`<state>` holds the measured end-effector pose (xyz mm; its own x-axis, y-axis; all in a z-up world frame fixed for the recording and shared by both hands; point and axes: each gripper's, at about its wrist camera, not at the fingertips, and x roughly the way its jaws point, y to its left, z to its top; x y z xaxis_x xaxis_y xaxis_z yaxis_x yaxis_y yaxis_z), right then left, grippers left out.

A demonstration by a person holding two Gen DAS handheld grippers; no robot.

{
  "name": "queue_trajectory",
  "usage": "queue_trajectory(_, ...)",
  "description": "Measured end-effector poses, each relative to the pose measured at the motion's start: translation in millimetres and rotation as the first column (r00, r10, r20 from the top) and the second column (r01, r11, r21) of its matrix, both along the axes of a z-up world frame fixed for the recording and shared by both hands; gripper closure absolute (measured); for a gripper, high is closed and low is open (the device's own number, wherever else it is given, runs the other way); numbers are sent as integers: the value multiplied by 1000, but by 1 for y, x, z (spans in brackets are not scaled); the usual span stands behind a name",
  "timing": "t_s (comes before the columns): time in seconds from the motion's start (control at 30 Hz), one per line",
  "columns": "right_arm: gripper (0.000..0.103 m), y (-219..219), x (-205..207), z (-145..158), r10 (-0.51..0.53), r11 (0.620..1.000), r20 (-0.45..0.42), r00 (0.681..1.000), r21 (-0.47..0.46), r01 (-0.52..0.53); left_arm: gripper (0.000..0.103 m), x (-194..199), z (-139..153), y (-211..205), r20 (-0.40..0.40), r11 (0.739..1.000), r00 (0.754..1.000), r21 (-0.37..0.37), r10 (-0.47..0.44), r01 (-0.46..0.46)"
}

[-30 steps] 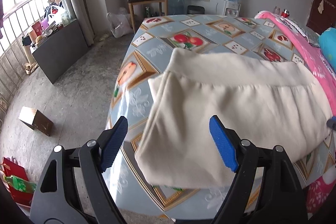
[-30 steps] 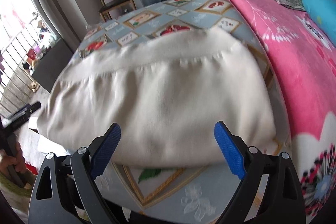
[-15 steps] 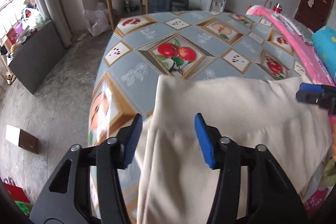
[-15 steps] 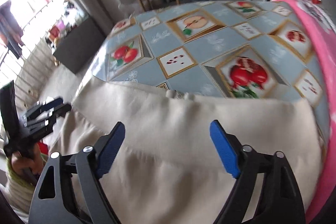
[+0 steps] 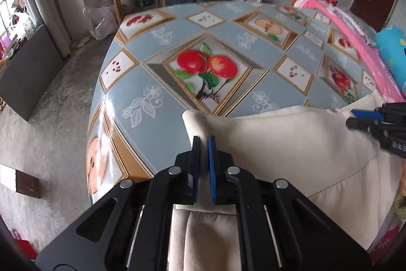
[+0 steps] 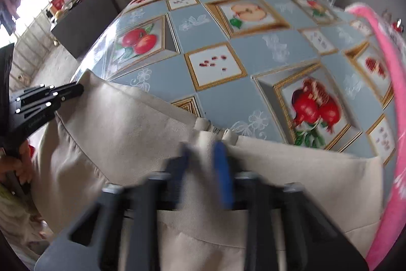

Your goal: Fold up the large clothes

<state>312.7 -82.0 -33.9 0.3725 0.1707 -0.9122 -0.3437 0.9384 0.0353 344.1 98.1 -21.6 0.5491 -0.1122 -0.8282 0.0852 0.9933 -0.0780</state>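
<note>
The big cream-coloured soft cloth garment (image 5: 291, 144) lies at the near edge of the counter (image 5: 162, 83), which wears a shiny blue-grey cover with fruit pictures. Part of the garment hangs over the edge toward the person.

A second ago both grippers were wide open and hovering over the folded cloth. Now both have closed in. The left gripper (image 5: 203, 144) has its blue-padded jaws pinched almost together on the top corner of the garment, at about 9 o'clock on the cloth. The right gripper (image 6: 203, 154) is blurry, so it is moving, but its jaws look narrow and seem to pinch the top band of the garment near a small metal clasp (image 6: 216, 130). In the left view the right gripper sits at 3 o'clock, on the far end of that same band.

This means the grabbing step looks done. The two grippers hold the top edge at both ends, so the garment is likely ready to be lifted or pulled for the next fold. A pink fluffy blanket (image 6: 388, 83) lies at 3 o'clock, close enough that the cloth could brush it.
</note>
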Motion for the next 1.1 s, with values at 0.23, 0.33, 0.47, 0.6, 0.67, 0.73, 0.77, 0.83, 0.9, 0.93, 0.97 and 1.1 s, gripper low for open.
queue_trajectory(0.23,99,-2,-2,33,-7,999,97,995,46,2,99,-16,35,22,96,991,994,-128,56,-43)
queue_trajectory(0.33,99,4,9,13,-4,999,63,998,46,1,99,-6,20,31,26,985,996,-153,80,-75)
queue_trajectory(0.47,99,8,16,-16,3,1000,26,1000,24,-4,98,1,-2,34,-57,982,994,-163,88,-96)
queue_trajectory(0.6,99,8,11,3,3,999,73,997,39,-6,99,-8,13,37,-5,977,994,-188,105,-104)
queue_trajectory(0.67,99,7,9,13,5,999,95,995,52,-10,99,-14,29,41,38,972,992,-205,121,-111)
queue_trajectory(0.73,99,10,12,7,6,999,90,996,44,-10,99,-14,31,43,41,972,991,-204,124,-113)
queue_trajectory(0.77,99,11,14,0,5,999,79,997,40,-9,99,-11,27,44,28,974,992,-195,125,-118)
queue_trajectory(0.83,99,16,18,-18,11,1000,61,998,9,-11,99,-1,7,45,-38,975,991,-177,128,-133)
queue_trajectory(0.9,99,18,20,-24,13,1000,67,998,-1,-13,99,4,-7,43,-73,977,989,-164,125,-136)
queue_trajectory(0.93,99,17,21,-23,11,1000,68,998,4,-11,99,4,-7,41,-66,980,990,-148,122,-130)
queue_trajectory(0.97,99,15,22,-20,8,1000,66,998,16,-9,99,3,-7,40,-61,982,991,-140,120,-127)
queue_trajectory(1.1,98,-11,25,1,-25,993,37,999,117,21,99,2,-8,36,-53,986,991,-109,120,-126)
